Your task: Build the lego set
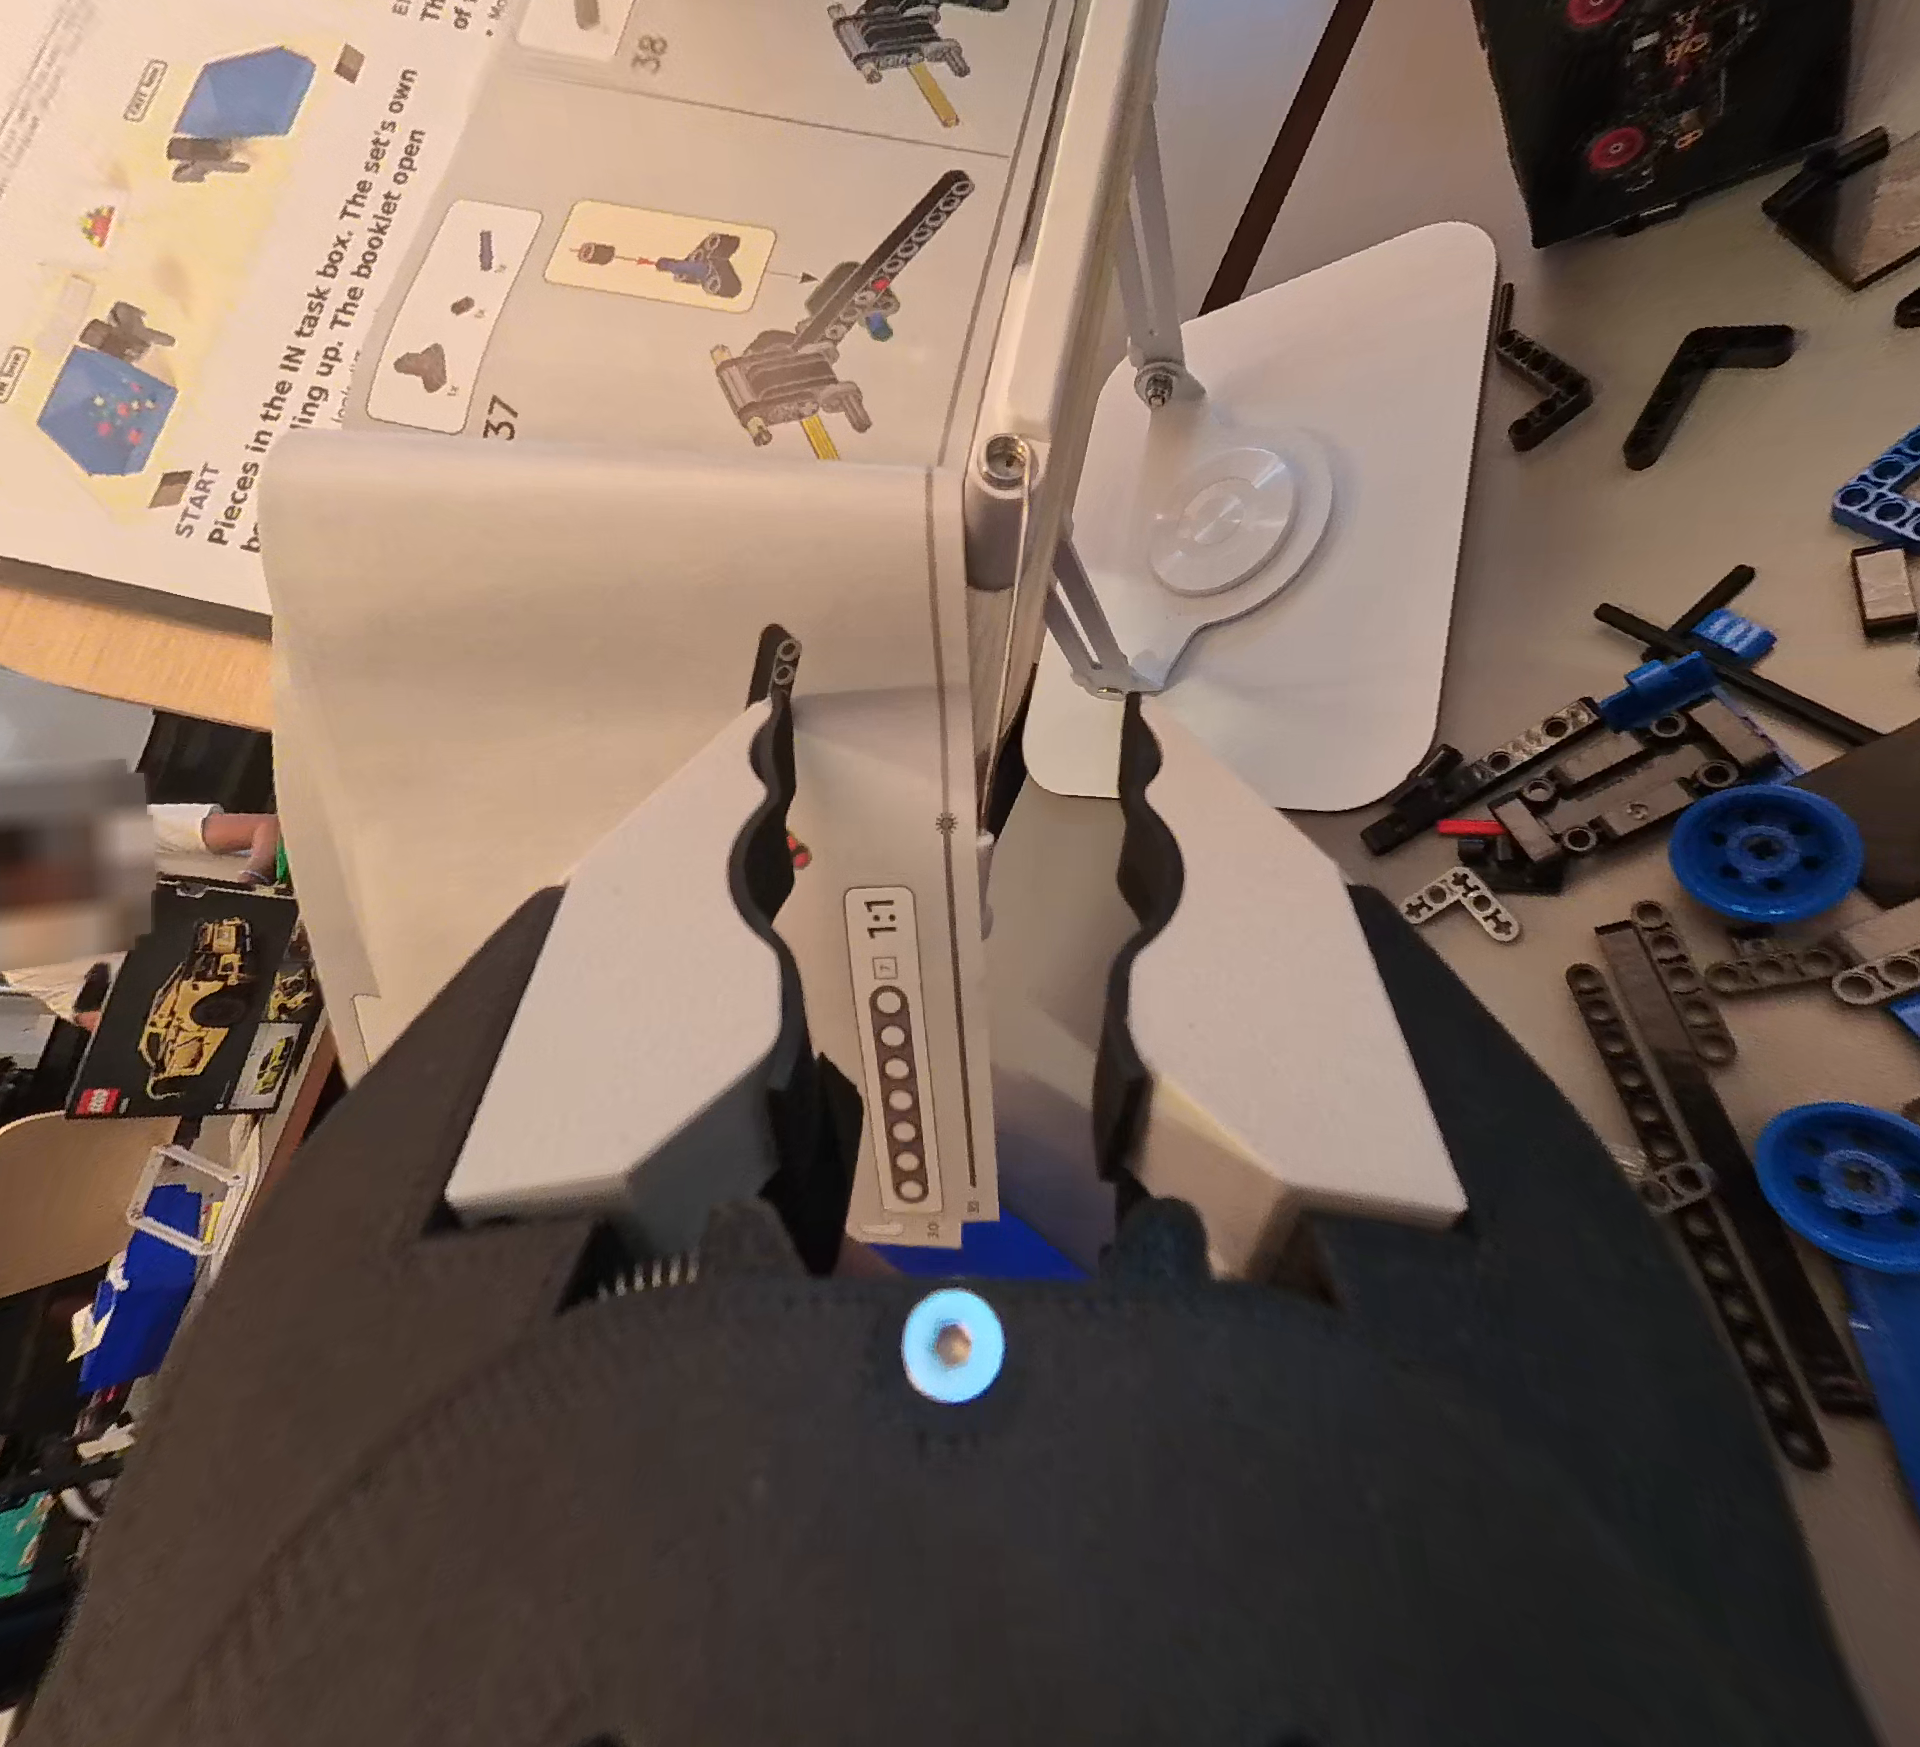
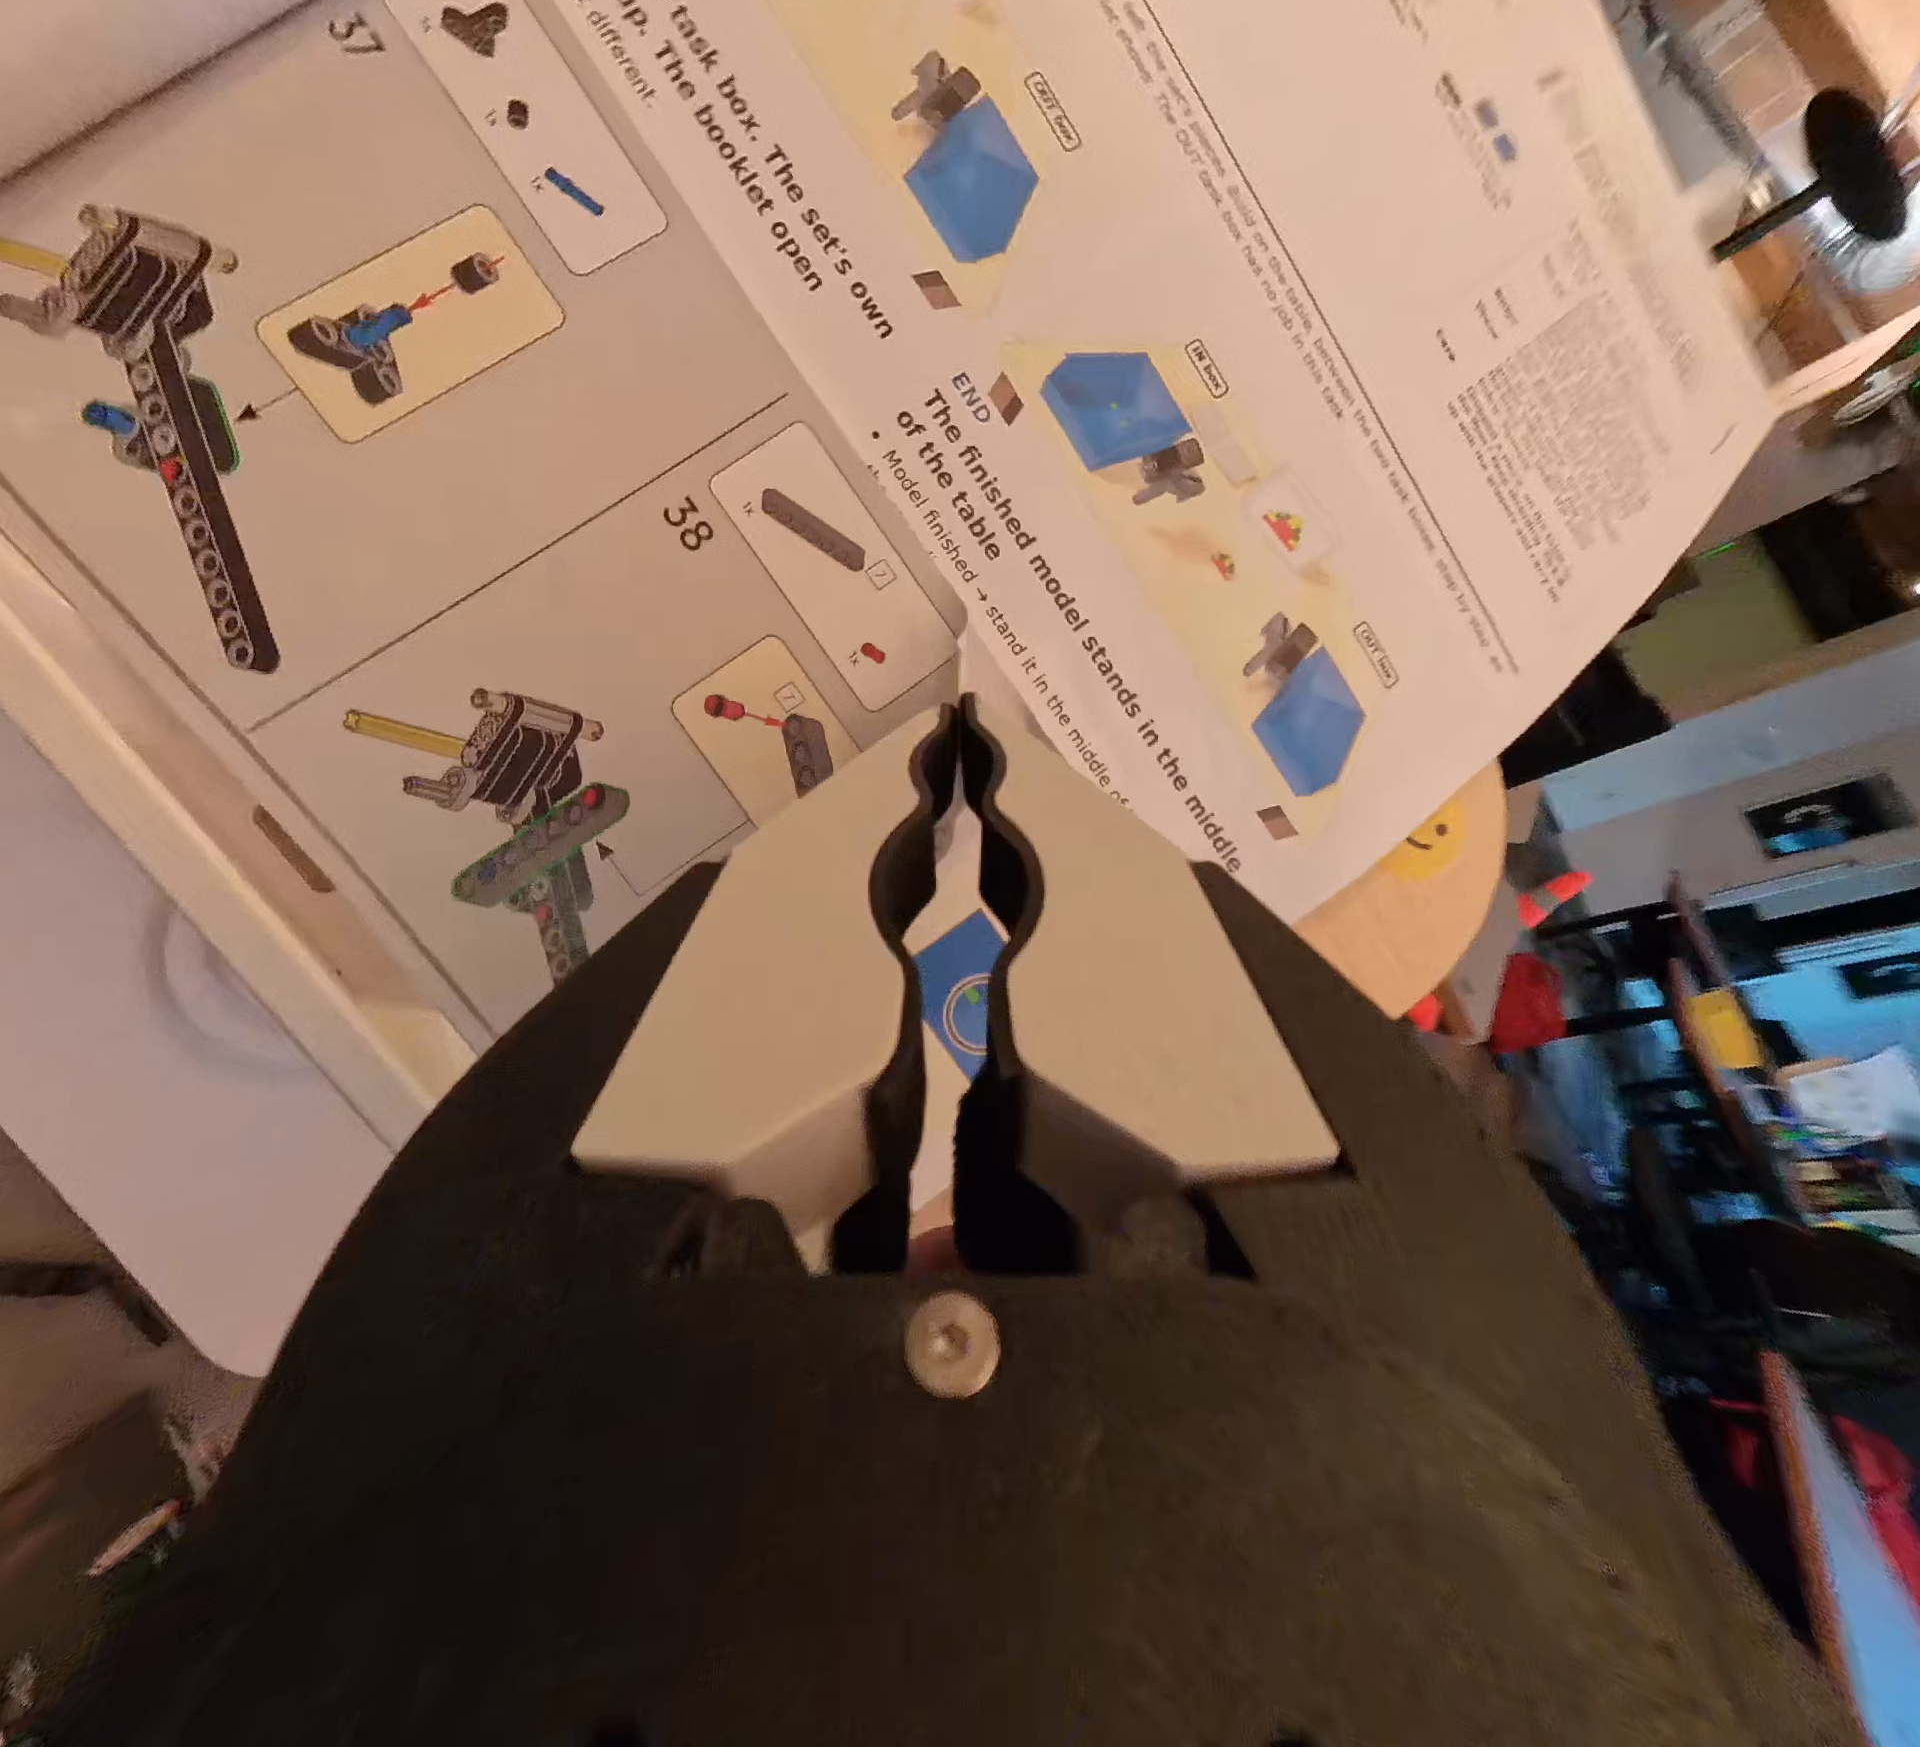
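The instruction booklet (image 1: 727, 191) stands open on a white stand, showing two build steps. One of its pages (image 1: 623, 575) curls toward me, and its edge runs between the fingers of my left gripper (image 1: 953, 710). That gripper is open wide and neither pad presses the page. In the right wrist view my right gripper (image 2: 958, 715) is shut, its tips together right at the lower corner of the open booklet page (image 2: 416, 502). I cannot tell whether any paper is pinched between them. Loose black and grey lego pieces (image 1: 1610, 793) lie on the table to the right.
The stand's white base (image 1: 1299, 502) sits just beyond my left fingers. Two blue wheels (image 1: 1761, 850), long black beams (image 1: 1683, 1126) and a black set box (image 1: 1642, 14) are to the right. A large printed sheet (image 2: 1195, 243) lies behind the booklet. Across from one pair of fingers to the other is roughly 25 cm.
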The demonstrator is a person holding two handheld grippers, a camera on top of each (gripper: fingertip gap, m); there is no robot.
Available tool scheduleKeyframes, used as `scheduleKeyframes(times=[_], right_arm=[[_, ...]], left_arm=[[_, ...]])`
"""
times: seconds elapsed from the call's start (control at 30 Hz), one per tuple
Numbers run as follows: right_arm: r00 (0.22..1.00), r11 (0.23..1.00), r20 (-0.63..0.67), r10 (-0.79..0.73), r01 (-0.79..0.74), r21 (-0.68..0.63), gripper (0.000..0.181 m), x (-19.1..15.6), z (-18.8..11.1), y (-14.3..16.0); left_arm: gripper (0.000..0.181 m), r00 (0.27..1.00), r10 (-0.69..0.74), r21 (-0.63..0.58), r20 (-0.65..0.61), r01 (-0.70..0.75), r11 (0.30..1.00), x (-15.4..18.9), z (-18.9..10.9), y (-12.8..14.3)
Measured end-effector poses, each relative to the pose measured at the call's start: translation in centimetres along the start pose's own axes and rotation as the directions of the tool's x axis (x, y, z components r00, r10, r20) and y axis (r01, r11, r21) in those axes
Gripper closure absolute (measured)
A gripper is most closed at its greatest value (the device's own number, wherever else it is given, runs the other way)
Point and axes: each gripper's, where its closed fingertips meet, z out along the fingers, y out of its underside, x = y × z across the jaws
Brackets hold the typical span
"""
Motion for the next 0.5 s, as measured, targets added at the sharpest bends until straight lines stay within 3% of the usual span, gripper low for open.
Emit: scheduleKeyframes(times=[0.1,0.27,0.4,0.5], right_arm=[[0.999,0.999,0.027,-0.031,0.032,-0.025,0.181,-0.8,-0.4,-0.1],[0.976,0.992,0.193,0.098,-0.110,0.055,0.181,-2.7,-2.5,-3.2],[0.872,0.943,0.426,0.240,-0.315,0.112,0.181,-5.6,-4.8,-8.1],[0.774,0.900,0.572,0.272,-0.414,0.133,0.181,-8.3,-6.1,-12.4]], left_arm=[[0.121,1.000,-0.005,-0.001,-0.004,0.005,1.000,0.0,-0.1,-0.1],[0.123,0.997,-0.075,0.045,0.012,0.074,0.996,-0.9,-1.1,-0.8],[0.122,0.985,-0.174,0.142,0.024,0.169,0.975,-2.1,-2.7,-2.8],[0.117,0.959,-0.278,0.227,-0.054,0.283,0.932,-2.3,-4.2,-5.0]])
